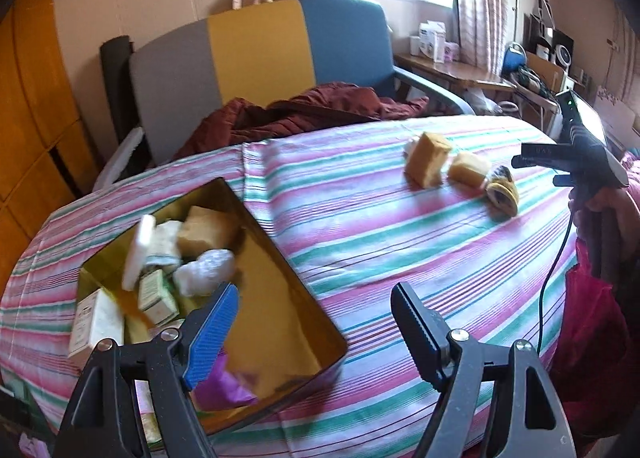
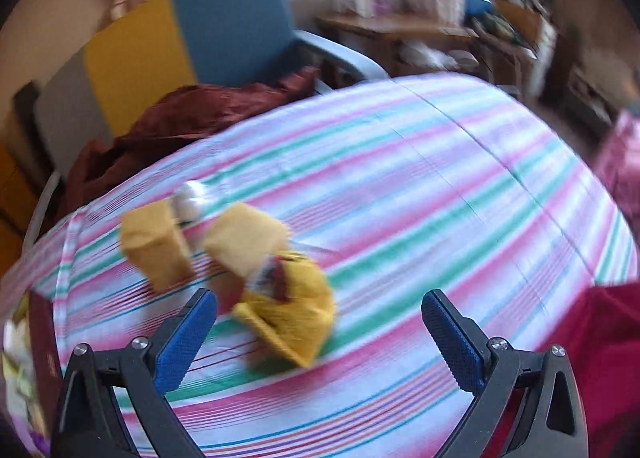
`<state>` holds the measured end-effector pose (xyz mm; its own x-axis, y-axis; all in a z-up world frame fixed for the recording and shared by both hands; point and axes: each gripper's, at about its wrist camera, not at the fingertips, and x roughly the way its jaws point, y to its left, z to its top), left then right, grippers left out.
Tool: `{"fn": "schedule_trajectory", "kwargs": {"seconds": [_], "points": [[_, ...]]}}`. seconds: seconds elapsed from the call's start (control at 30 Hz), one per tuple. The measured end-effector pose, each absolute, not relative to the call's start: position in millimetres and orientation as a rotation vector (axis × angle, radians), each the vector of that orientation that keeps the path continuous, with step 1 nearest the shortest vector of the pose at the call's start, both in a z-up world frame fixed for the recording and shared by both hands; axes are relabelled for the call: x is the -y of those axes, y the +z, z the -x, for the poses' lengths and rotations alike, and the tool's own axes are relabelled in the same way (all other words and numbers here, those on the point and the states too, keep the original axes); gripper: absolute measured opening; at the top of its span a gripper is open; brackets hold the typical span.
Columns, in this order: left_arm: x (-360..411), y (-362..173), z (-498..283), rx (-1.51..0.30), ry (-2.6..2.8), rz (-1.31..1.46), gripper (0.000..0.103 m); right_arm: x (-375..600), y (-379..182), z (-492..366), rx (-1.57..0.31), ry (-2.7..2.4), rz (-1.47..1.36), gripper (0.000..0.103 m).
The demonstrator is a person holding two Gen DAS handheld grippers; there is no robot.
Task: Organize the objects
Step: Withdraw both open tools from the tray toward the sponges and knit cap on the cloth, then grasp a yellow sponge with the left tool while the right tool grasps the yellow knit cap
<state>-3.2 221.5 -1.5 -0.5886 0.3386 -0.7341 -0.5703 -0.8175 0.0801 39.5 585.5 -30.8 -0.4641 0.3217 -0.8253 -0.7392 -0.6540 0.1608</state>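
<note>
1. Far left: the tin sat on the striped cloth, open, gold inside. It held soap bars, small boxes and a white wrapped lump, piled w/o order at its far end.
2. Your L gripper hung over the tin's near corner, fingers spread wide, nothing btwn them.
3. Mid-table, well apart from the tin: two tan blocks side by side, a yellow packet just beside them, plus a small white thing behind, too blurred to name.
4. Your R gripper pointed at that group, fingers wide apart and empty; packet was nearest, just ahead of the L finger.
5. Looks: blocks tan, matte, squarish, prob. soap. Packet crinkled, soft-looking, dark red print.
6. Risks, as I judge them:
   - R view was heavily smeared, so you were moving fast; fast approach could knock a block over or shove the packet away.
   - Things sat so close that closing could catch two at once.
   - Packet wrap may slip or crush.
   - Tin's far end was crowded; a drop there could bounce out.
</note>
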Motion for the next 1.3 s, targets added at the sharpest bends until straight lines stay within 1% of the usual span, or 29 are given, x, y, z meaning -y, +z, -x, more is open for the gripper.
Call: {"fn": "schedule_trajectory", "kwargs": {"seconds": [0.13,0.43,0.6,0.73,0.87,1.1,1.23,1.3], "points": [[-245.0,-6.6,11.7,-0.433,2.329,1.033,0.079,-594.6,-31.2,-46.4,-0.779,2.128,1.059,0.103],[-307.7,-5.6,36.6,-0.424,2.228,1.017,0.079,-599.1,-27.4,-53.3,-0.841,2.133,1.052,0.103],[-343.1,-18.1,48.5,-0.433,2.166,1.057,0.080,-612.4,-24.2,-64.8,-0.905,2.104,0.996,0.103],[-368.0,-30.9,56.6,-0.477,2.138,1.069,0.080,-617.3,-26.1,-67.7,-0.962,2.087,0.984,0.103],[-390.1,-38.7,67.2,-0.482,2.102,1.069,0.082,-615.1,-27.1,-66.2,-0.970,2.094,0.993,0.103],[-423.0,-46.4,83.4,-0.473,2.063,1.026,0.090,-614.1,-32.2,-62.0,-1.019,2.108,1.014,0.103],[-437.9,-52.2,95.2,-0.447,2.063,1.034,0.091,-611.3,-37.1,-57.7,-1.020,2.107,1.037,0.103],[-445.2,-54.2,101.6,-0.430,2.068,1.039,0.093,-613.0,-38.7,-58.5,-1.026,2.098,1.033,0.103]]}}
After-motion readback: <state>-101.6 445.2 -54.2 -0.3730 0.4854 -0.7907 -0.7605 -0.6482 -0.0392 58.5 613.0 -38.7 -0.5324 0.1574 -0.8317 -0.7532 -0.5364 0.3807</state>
